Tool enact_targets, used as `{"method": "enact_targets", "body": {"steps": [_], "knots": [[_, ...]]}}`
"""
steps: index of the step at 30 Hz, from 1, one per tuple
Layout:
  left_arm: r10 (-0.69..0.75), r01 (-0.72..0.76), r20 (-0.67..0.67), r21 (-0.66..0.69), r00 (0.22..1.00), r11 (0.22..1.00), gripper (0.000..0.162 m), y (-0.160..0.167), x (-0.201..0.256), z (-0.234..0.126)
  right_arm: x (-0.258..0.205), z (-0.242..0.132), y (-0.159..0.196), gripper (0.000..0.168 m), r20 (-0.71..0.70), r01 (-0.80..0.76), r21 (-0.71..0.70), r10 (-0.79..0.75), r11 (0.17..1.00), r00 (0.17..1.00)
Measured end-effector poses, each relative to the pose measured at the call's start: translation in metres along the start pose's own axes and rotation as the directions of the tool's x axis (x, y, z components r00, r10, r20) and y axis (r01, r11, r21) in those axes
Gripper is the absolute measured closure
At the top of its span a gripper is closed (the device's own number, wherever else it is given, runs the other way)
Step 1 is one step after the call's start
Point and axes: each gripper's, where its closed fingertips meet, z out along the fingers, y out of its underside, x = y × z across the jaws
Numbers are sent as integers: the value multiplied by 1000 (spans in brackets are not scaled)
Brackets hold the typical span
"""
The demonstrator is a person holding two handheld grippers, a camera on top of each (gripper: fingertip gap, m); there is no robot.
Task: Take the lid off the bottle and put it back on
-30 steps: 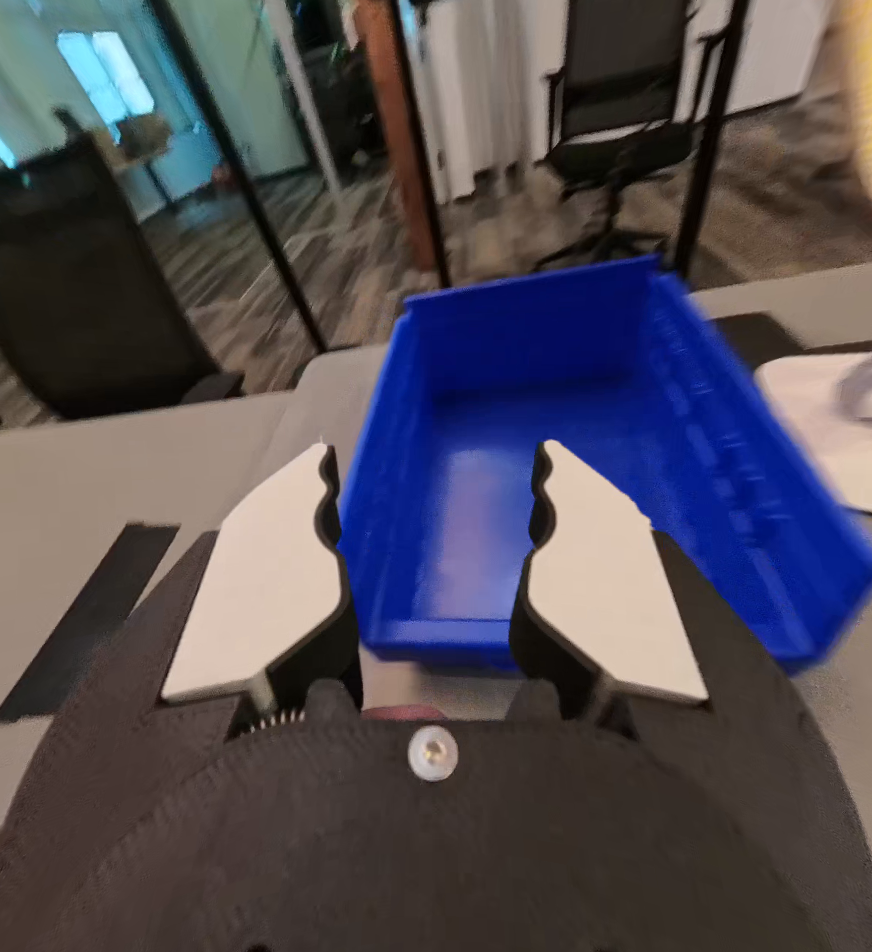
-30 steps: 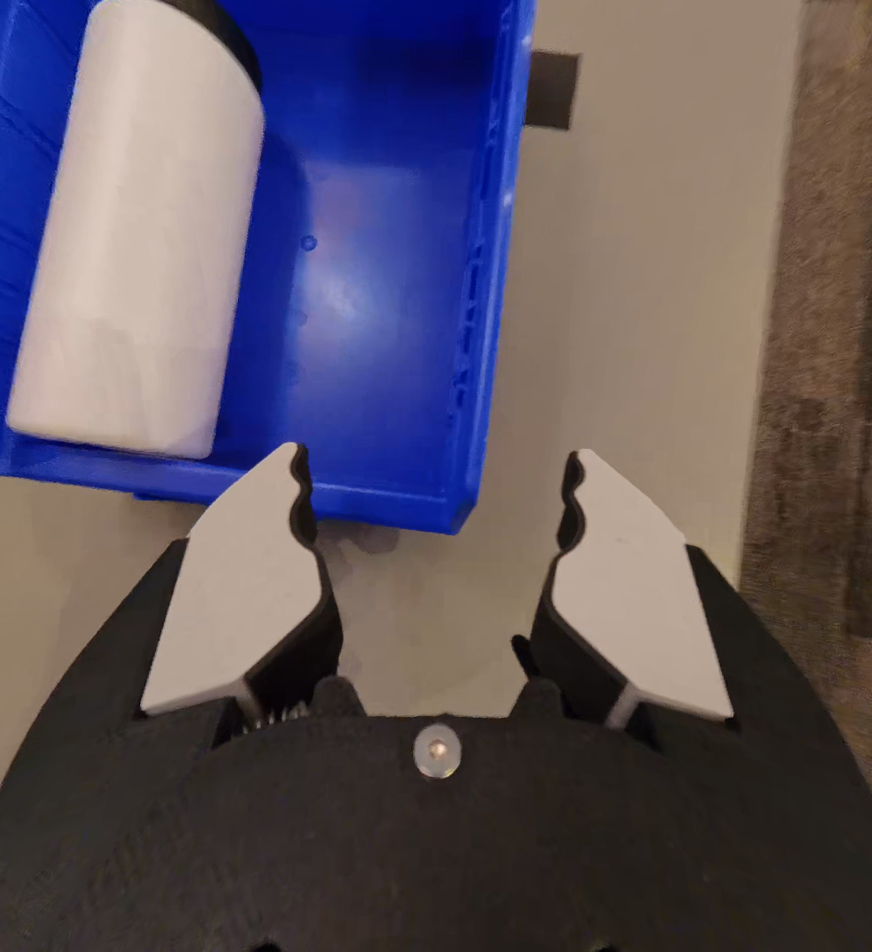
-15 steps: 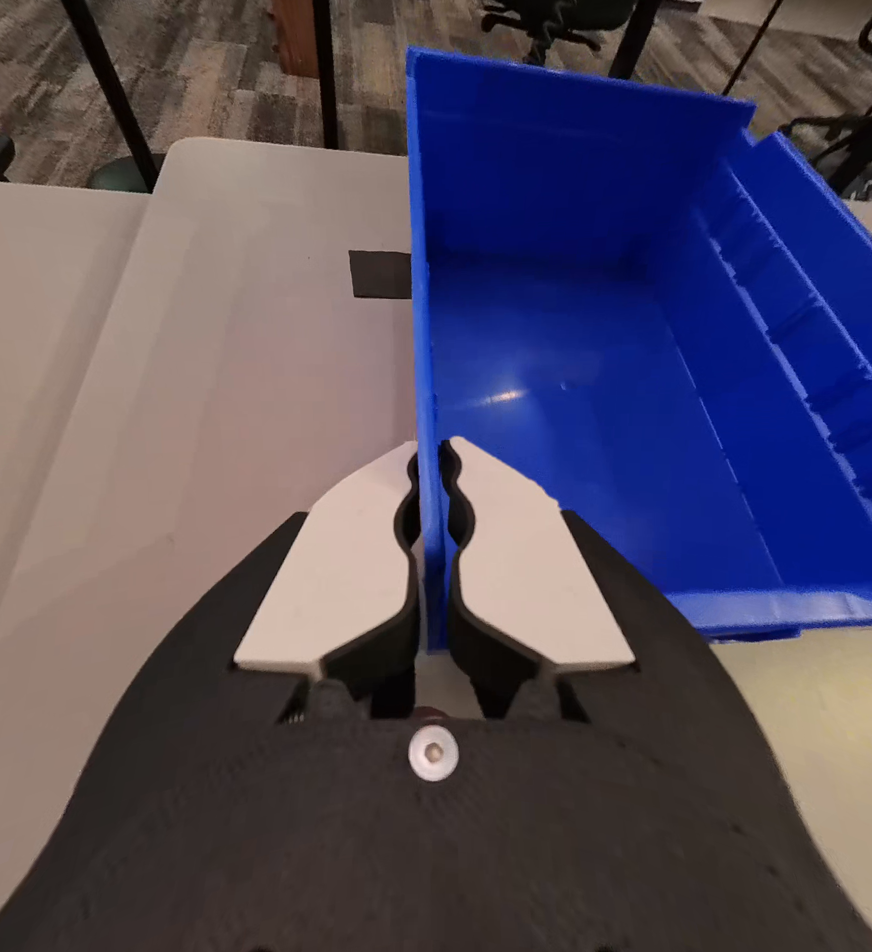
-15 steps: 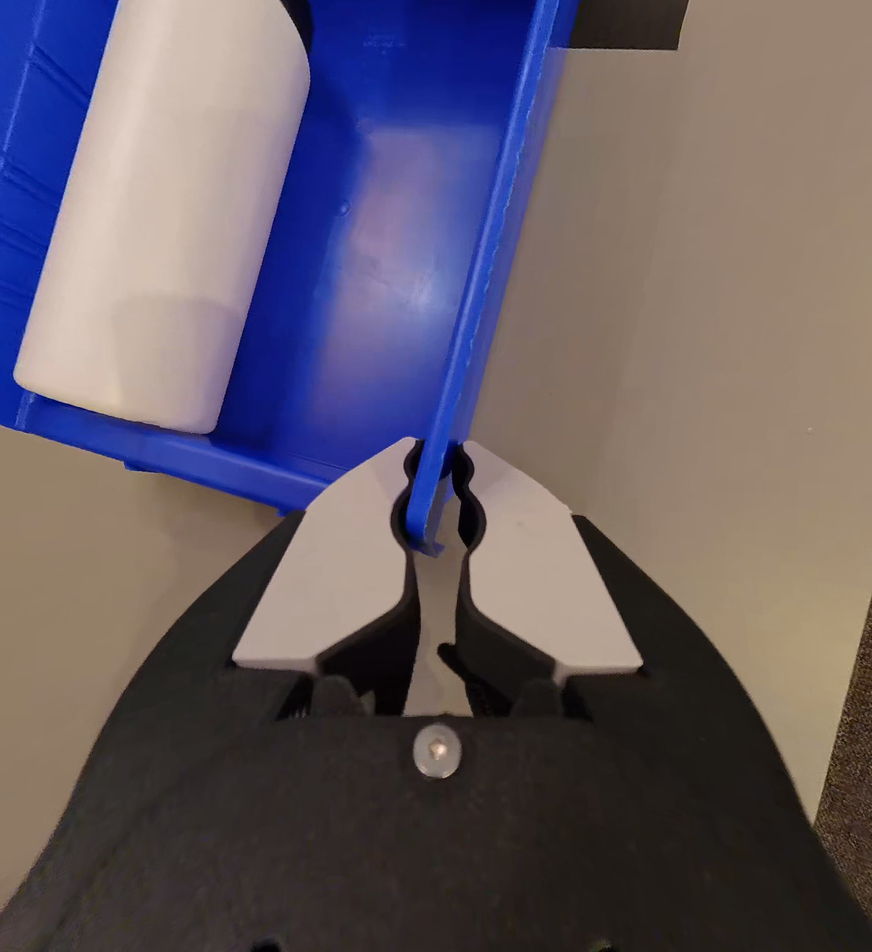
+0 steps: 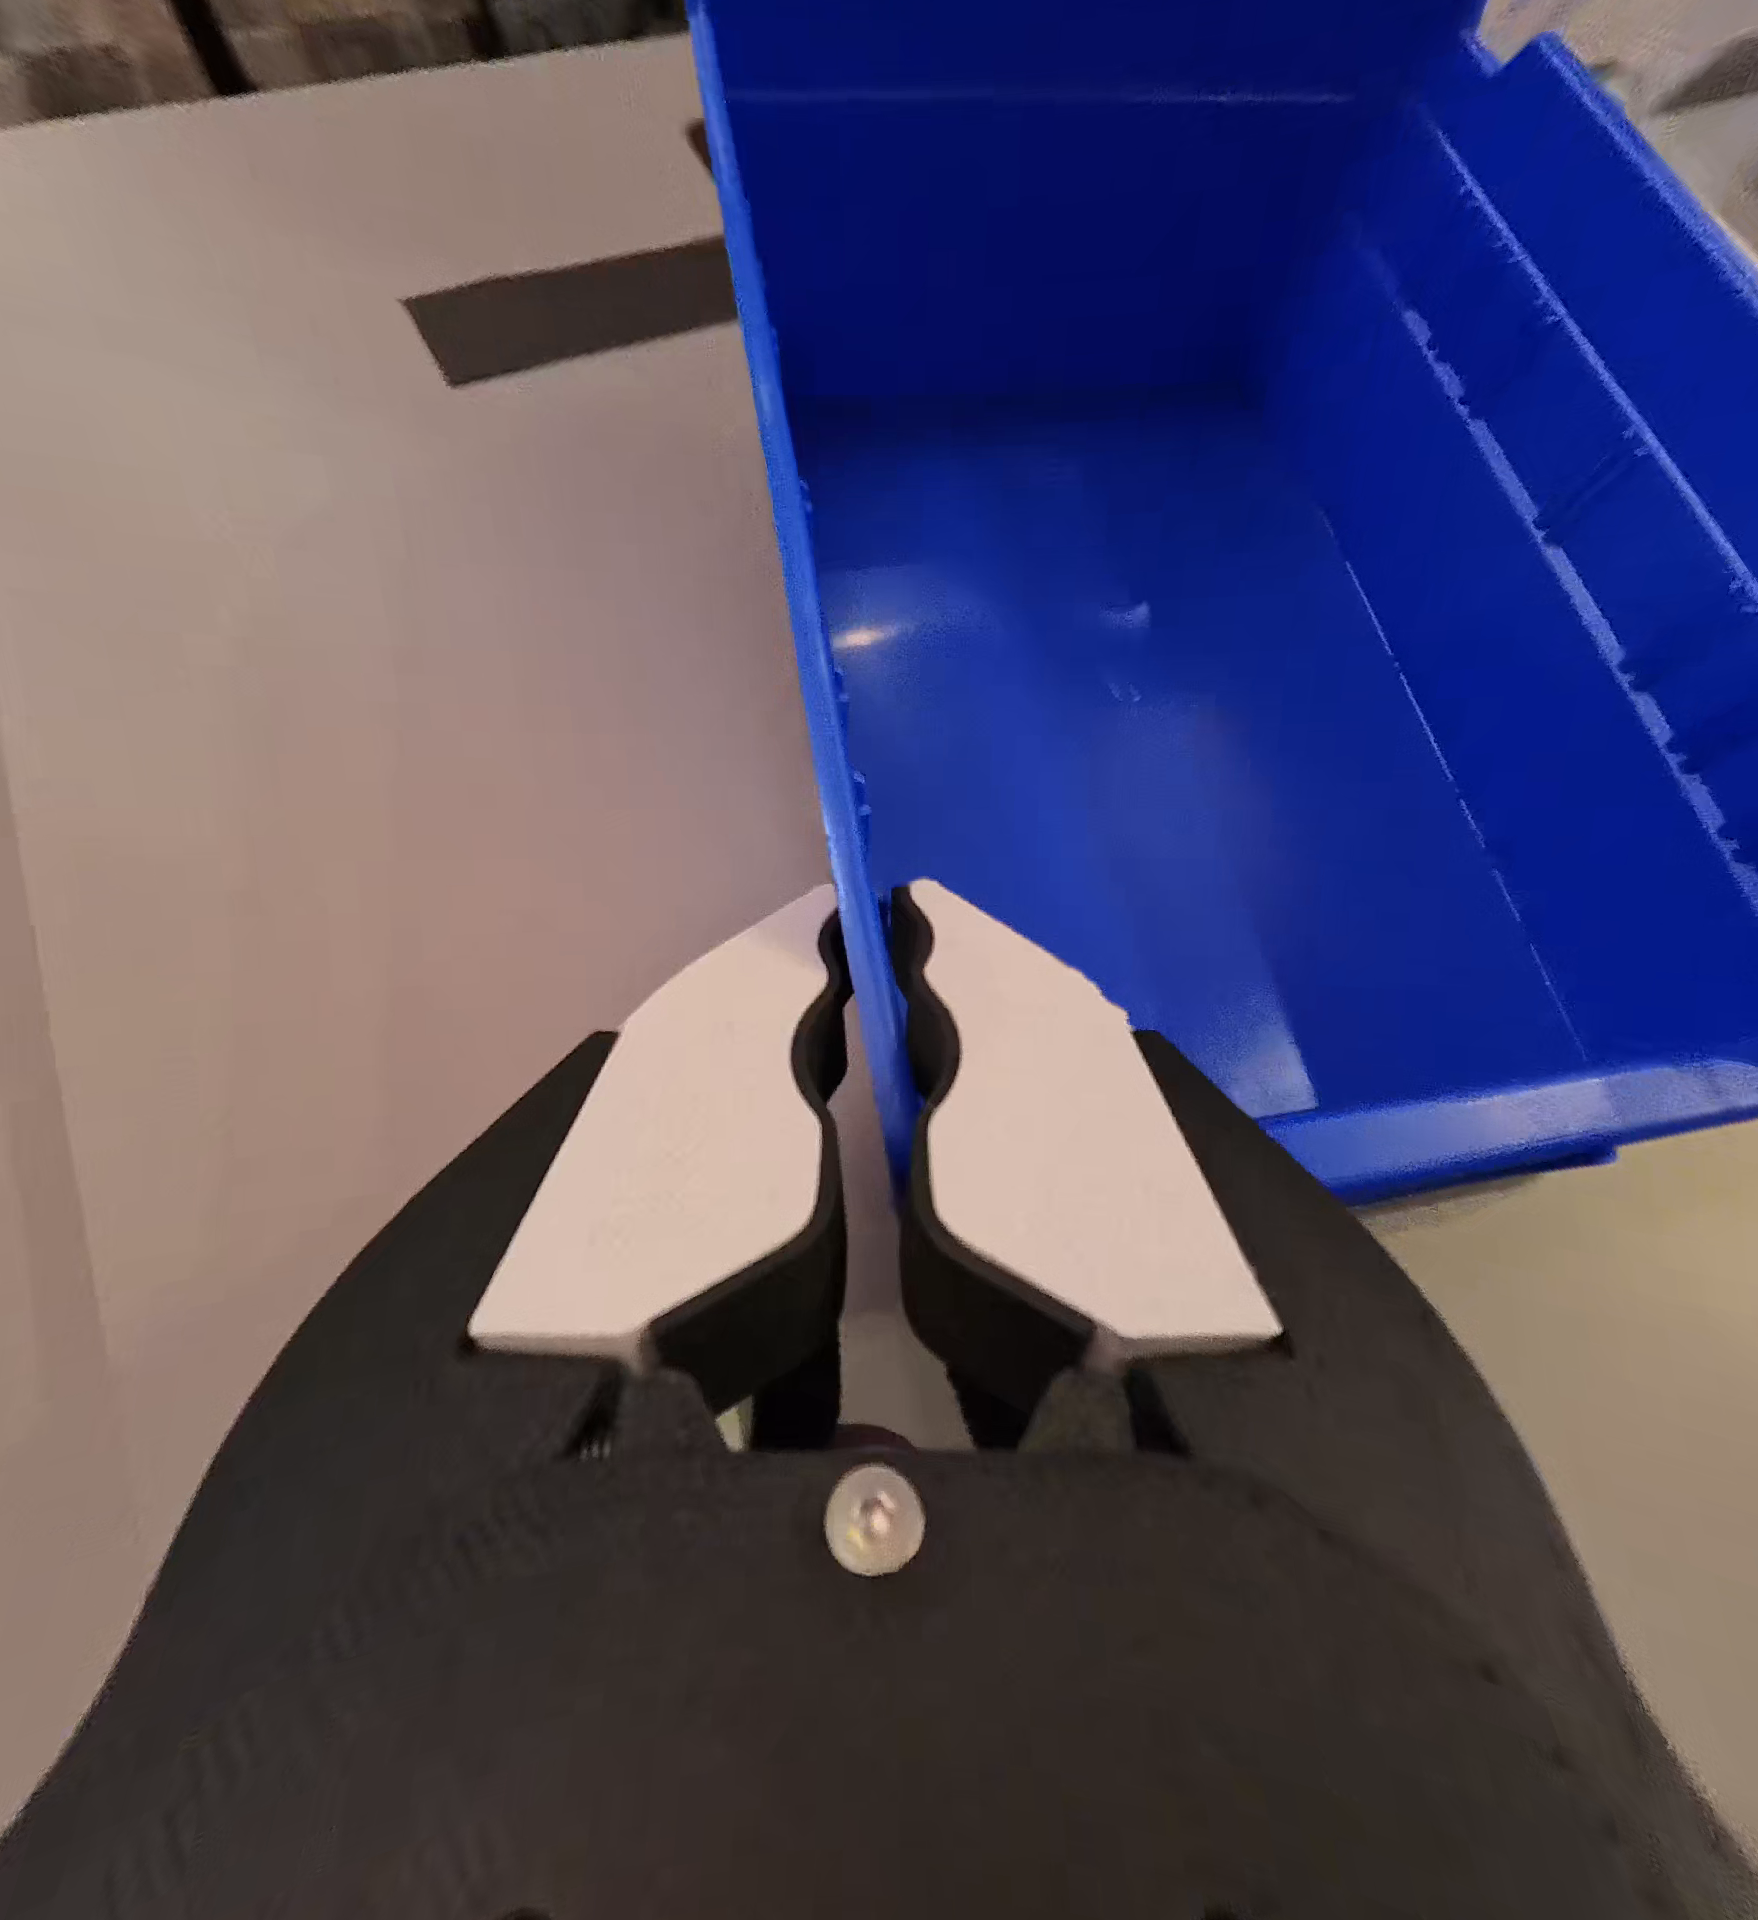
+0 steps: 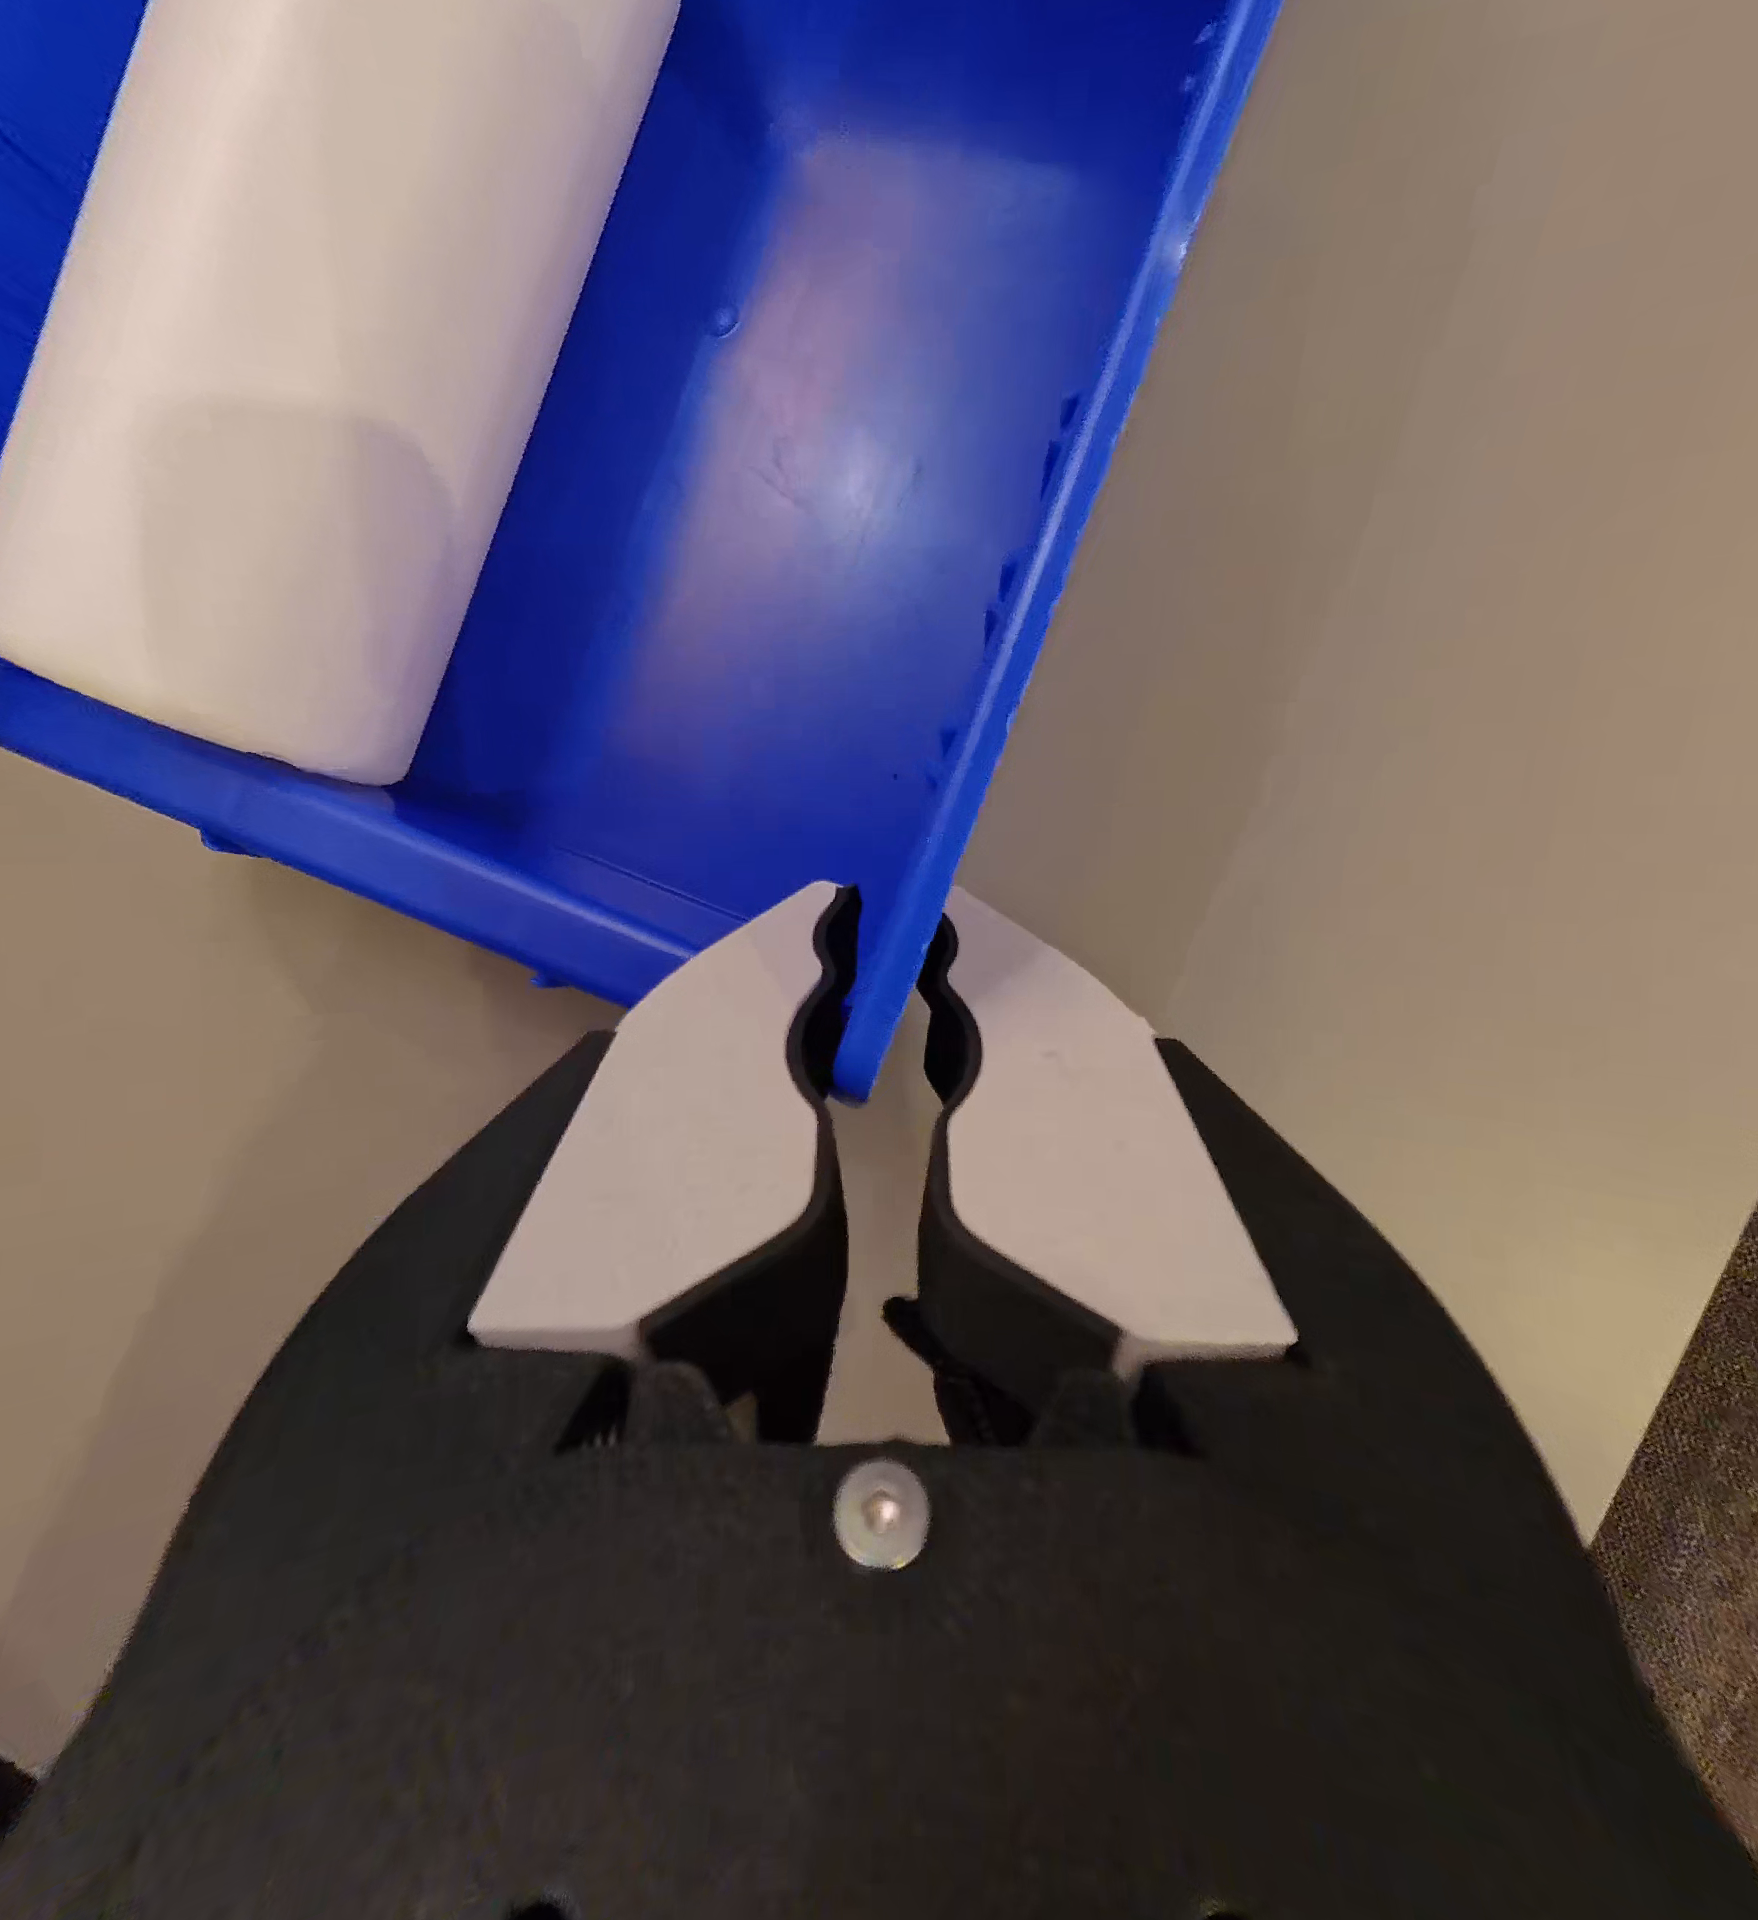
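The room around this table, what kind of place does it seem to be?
Probably an office or lab workspace, though little shows: a plain grey table marked with black tape, a blue storage bin, and mottled carpet on the floor.

Two grippers (image 5: 867, 914) (image 6: 885, 914), one white bottle (image 6: 272, 395), seemingly two blue bins (image 5: 1270, 727) (image 6: 1062, 520).

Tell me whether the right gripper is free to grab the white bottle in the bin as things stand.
Probably not: the right gripper is shut on the blue bin's side wall. The bottle lies uncovered inside, so letting go should clear the way.

Left tongs (image 5: 870, 914) on blue bin (image 5: 1270, 727) wall
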Motion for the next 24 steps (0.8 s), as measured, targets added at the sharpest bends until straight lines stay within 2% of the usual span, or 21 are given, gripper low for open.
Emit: {"method": "enact_targets", "body": {"steps": [6,14,18,24], "knots": [[93,-98,-213,-12,973,995,156,27,47,-31,-28,-12,27,158,50,141,-15,-140,990,989],[223,-260,-485,-8,845,966,157,54,138,-54,-75,-21,53,161,221,264,1,-258,965,941],[282,-328,-584,29,761,944,156,59,191,-54,-106,-11,48,163,295,336,-7,-319,942,901],[359,-437,-691,69,627,897,157,63,257,-48,-152,20,15,162,357,400,-1,-373,917,856]]}}
